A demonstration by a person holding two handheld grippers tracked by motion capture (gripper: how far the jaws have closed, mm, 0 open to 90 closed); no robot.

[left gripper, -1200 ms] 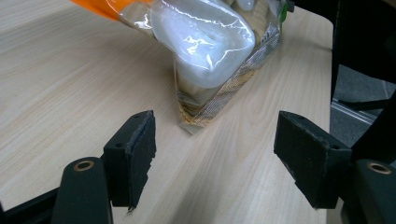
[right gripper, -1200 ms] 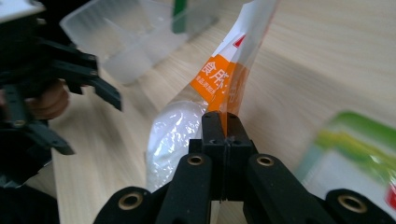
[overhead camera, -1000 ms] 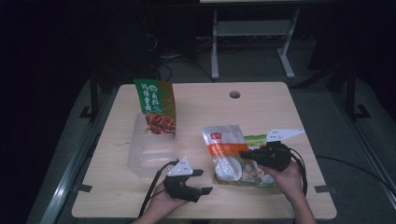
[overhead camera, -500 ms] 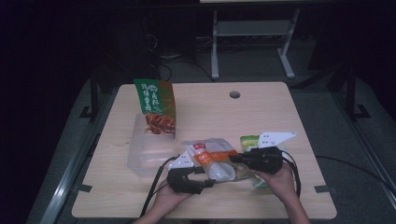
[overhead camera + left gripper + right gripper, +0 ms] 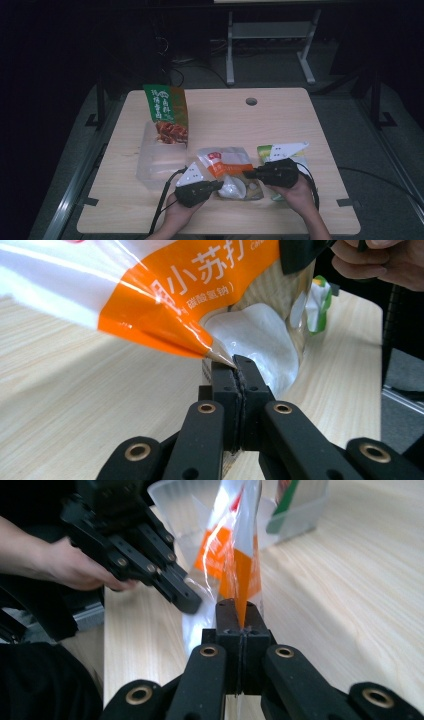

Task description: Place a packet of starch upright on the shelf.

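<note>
The left gripper [image 5: 235, 371], its jaws just closing, and the right gripper [image 5: 239, 611] each clamp an edge of the orange-and-white baking soda bag [image 5: 227, 167], holding it lifted between the 2 hands, likely for moving to the clear plastic bin [image 5: 157, 162].

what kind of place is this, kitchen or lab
Likely a lab or recording room, not a kitchen: a bare wooden table with a cable hole, a metal stand behind it, and dark surroundings.

A pale wooden tabletop [image 5: 300, 130] carries a clear plastic tub [image 5: 155, 167] left of centre and a green-white packet [image 5: 272, 150] at lower right.
</note>
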